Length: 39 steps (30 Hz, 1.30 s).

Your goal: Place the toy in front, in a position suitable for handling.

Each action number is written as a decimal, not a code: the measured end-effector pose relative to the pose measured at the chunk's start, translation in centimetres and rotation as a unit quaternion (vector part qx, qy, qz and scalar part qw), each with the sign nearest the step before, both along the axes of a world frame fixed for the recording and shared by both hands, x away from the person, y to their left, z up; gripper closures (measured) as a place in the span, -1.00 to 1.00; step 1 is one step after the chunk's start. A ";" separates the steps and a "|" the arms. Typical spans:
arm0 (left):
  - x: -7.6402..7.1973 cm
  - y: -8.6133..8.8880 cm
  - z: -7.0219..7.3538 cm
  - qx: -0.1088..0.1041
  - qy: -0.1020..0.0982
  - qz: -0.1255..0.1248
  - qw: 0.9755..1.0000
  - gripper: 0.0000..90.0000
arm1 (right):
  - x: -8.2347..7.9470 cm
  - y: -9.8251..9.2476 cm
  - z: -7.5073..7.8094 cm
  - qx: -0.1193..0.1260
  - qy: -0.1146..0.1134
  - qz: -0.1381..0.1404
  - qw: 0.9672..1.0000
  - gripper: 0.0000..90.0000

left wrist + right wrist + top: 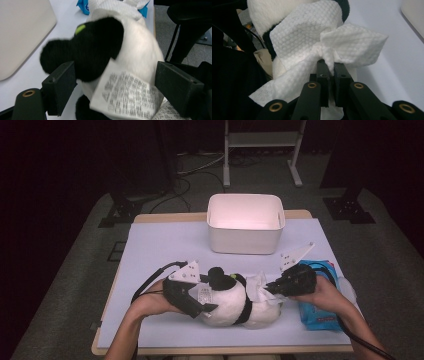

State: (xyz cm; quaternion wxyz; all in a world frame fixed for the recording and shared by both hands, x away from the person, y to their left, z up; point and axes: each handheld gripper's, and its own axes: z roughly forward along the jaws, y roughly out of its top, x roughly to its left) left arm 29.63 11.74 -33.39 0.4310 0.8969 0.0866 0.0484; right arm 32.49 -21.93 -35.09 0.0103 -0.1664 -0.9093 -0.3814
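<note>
A plush panda point(227, 302) lies on the table point(160, 245) between both hands, being wiped. The right gripper point(329, 67) has its jaws clamped on a white wipe point(312, 37) laid against the panda's body. The left gripper point(115, 82) has its jaws apart on either side of the panda and its paper tag point(125, 96), not pressing it. Judged next: steady the panda with the left gripper and drag the wipe across the fur.
</note>
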 end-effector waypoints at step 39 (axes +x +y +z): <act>0.6 -0.3 -2.0 -0.039 0.006 -0.030 0.999 -0.16 | -0.2 -2.4 -0.8 0.049 0.016 -0.021 0.998 0.87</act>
